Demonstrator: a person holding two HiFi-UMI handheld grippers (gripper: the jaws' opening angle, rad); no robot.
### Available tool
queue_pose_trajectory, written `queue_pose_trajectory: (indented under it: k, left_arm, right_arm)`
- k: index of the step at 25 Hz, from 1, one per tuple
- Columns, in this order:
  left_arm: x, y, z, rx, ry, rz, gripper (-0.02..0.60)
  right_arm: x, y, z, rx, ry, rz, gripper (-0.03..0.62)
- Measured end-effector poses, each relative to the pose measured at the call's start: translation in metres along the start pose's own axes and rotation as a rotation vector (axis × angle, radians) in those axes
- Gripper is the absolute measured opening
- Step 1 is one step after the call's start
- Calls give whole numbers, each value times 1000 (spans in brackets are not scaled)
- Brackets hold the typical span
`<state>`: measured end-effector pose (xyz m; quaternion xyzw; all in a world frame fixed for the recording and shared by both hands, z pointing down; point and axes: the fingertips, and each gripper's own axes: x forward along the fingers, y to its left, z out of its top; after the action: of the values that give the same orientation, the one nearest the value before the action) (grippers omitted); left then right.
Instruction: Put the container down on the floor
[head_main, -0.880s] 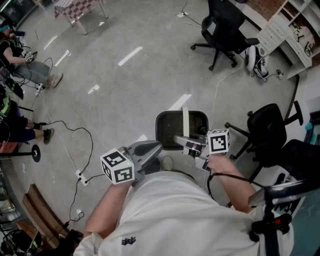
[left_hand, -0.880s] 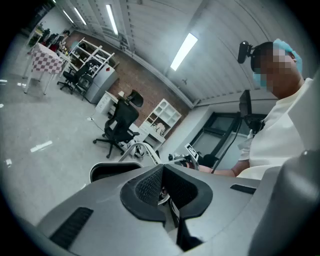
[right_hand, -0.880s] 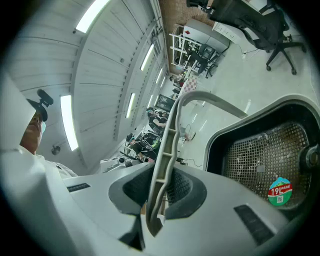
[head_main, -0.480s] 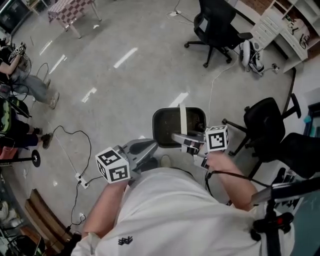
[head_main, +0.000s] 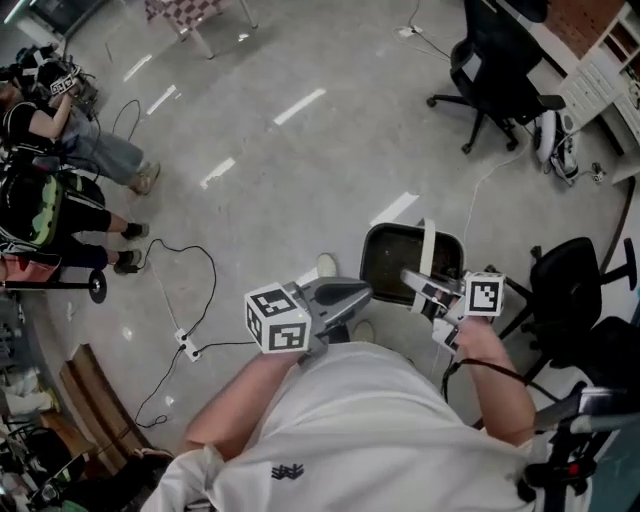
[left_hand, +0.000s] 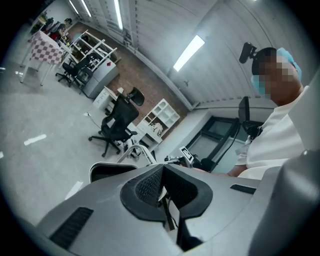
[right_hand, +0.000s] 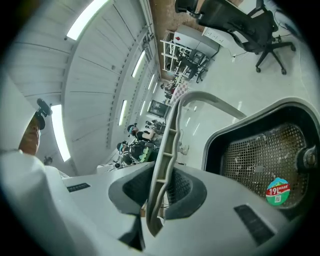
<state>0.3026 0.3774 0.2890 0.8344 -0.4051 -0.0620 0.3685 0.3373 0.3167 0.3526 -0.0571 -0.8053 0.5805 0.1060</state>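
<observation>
The container (head_main: 395, 262) is a black mesh bin with a pale grey handle (head_main: 428, 248). It hangs in front of the person's body, over the concrete floor. My right gripper (head_main: 418, 285) is shut on the handle (right_hand: 167, 145), which runs up between its pads (right_hand: 182, 190); the bin's mesh inside (right_hand: 260, 150) shows to the right. My left gripper (head_main: 355, 293) is held to the left of the bin, shut with nothing between its jaws. In the left gripper view (left_hand: 162, 187) the bin's rim (left_hand: 107, 169) shows just beyond the jaws.
Black office chairs stand at the far right (head_main: 500, 70) and close by on the right (head_main: 570, 290). A cable with a power strip (head_main: 185, 345) lies on the floor to the left. Seated people (head_main: 60, 130) are at the far left. White shelves (head_main: 610, 60) stand at the back right.
The person has shifted, so the bin and both grippers now sit further right in the head view. The right gripper's hold on the handle is unchanged, and the left gripper stays shut.
</observation>
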Motion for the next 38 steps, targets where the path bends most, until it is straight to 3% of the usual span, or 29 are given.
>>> queue_pose_trajectory:
  k: [6,13,20,29,38]
  left_arm:
    - [-13,61,45,10,0,-44,9]
    - [-48,150,123,34,35,-71,9]
    - [-37,216,181,0,33,-97,9]
    - [13,315,248,-50,-12,-17,9]
    - [76,430,321,-117,-71,55,9]
  right_arm:
    - [47,-24,46,-32,-32,-9,34]
    - [135,-37,149,-94,-94,21,34]
    - [191,-77,255,-102,-130,-12,34]
    - [261,-188,387,-39,-100,24,34]
    - [322,-317,490,15,-23,15,33]
